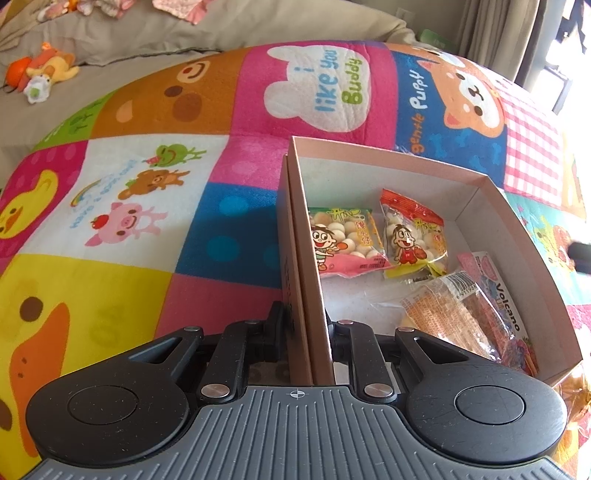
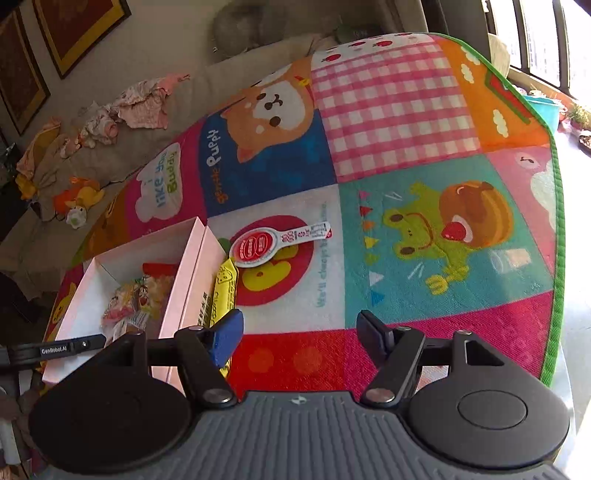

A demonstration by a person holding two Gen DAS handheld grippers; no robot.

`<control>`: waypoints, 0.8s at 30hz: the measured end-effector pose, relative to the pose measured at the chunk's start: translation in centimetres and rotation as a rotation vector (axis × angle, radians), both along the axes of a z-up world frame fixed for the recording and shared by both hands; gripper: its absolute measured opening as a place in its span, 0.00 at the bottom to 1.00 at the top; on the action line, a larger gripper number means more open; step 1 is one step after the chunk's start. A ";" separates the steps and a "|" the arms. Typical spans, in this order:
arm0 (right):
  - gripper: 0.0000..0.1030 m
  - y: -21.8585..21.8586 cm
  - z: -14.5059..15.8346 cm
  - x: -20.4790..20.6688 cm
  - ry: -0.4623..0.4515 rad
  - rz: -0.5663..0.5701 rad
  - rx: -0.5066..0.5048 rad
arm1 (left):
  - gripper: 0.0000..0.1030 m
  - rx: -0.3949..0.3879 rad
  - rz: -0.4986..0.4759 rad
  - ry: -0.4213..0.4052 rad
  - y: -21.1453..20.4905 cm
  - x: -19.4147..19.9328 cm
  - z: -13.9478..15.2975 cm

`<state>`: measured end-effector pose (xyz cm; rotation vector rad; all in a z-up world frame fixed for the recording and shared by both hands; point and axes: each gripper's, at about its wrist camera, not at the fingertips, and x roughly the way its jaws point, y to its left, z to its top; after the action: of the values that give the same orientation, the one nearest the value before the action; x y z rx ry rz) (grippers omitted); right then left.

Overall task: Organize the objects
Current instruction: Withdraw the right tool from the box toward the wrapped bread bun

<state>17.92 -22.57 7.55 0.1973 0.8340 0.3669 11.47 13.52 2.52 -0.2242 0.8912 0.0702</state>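
A pink cardboard box (image 1: 388, 153) lies on a colourful cartoon play mat (image 1: 147, 206). My left gripper (image 1: 304, 321) is shut on the box's near left wall. Inside the box lie a green-topped snack packet (image 1: 343, 240), a red-topped one (image 1: 413, 240), a clear wafer packet (image 1: 450, 310) and a "Volcano" packet (image 1: 506, 302). In the right wrist view my right gripper (image 2: 299, 325) hangs open over the mat with nothing between its fingers. A yellow snack stick (image 2: 223, 291) lies against the outside of the box (image 2: 188, 273). A round red-and-white packet (image 2: 258, 247) rests on the mat beyond it.
A beige sofa (image 1: 147, 33) runs behind the mat, with an orange plush toy (image 1: 48, 70) and crumpled pink clothes (image 2: 140, 103) on it. The mat's green edge (image 2: 554, 258) is at the right, with windows past it.
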 end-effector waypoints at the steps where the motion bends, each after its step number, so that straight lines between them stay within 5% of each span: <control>1: 0.67 1.0 0.2 1.9 0.007 0.012 -0.005 | 0.18 0.004 -0.001 0.001 -0.1 0.0 0.0; 7: 0.67 9.0 -0.3 10.9 -0.040 0.038 -0.162 | 0.18 0.003 0.006 0.005 -0.1 0.1 0.0; 12: 0.62 11.9 -2.4 14.9 0.034 0.053 -0.199 | 0.18 -0.022 0.013 0.002 0.3 0.1 0.0; 24: 0.58 5.9 -4.1 6.6 0.123 0.134 -0.207 | 0.18 -0.015 0.027 -0.013 0.0 -0.1 -0.1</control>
<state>24.55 -16.71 3.42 -0.0296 1.0037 0.3942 11.32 13.52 2.39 -0.2504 0.8756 0.0869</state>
